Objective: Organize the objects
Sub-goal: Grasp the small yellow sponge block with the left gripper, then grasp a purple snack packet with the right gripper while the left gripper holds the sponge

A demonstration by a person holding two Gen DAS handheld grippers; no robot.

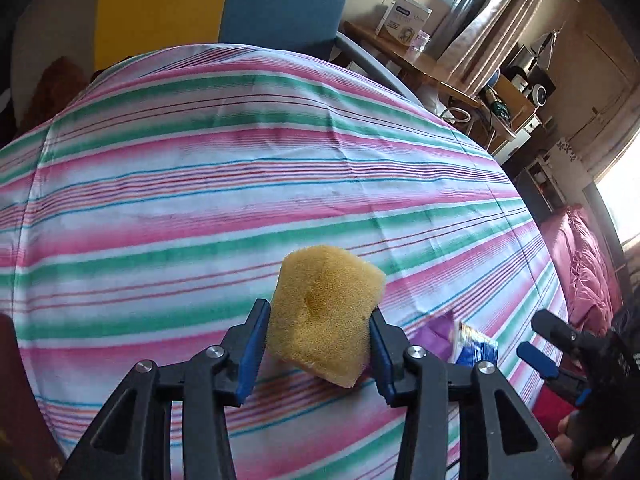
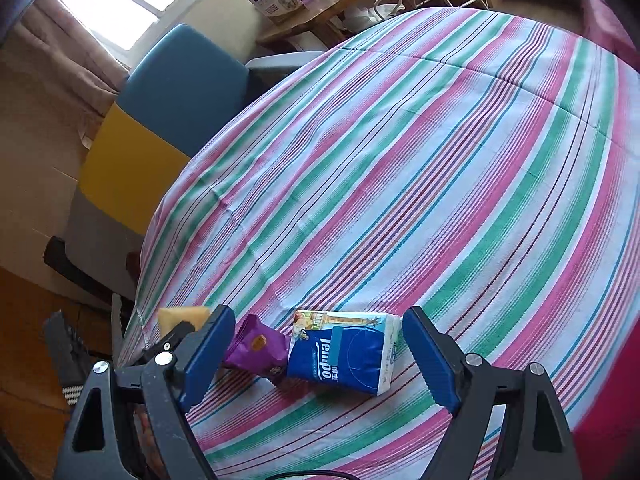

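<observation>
A yellow sponge (image 1: pixel 326 312) sits squeezed between the blue pads of my left gripper (image 1: pixel 320 340), held just above the striped cloth. The same sponge (image 2: pixel 184 317) peeks out at the left edge of the right wrist view. My right gripper (image 2: pixel 316 356) stands open over a blue tissue pack (image 2: pixel 344 354) and a purple snack packet (image 2: pixel 256 350), both lying on the cloth between its fingers, untouched. From the left wrist view, the tissue pack (image 1: pixel 474 346) and purple packet (image 1: pixel 434 338) lie to the right, with the right gripper's fingers (image 1: pixel 538 360) beyond them.
A striped tablecloth (image 1: pixel 240 184) covers the table. A blue, yellow and grey chair (image 2: pixel 160 108) stands at the far side. A wooden desk with a box (image 1: pixel 404 18) and clutter lies behind. A pink bedspread (image 1: pixel 588 272) is at the right.
</observation>
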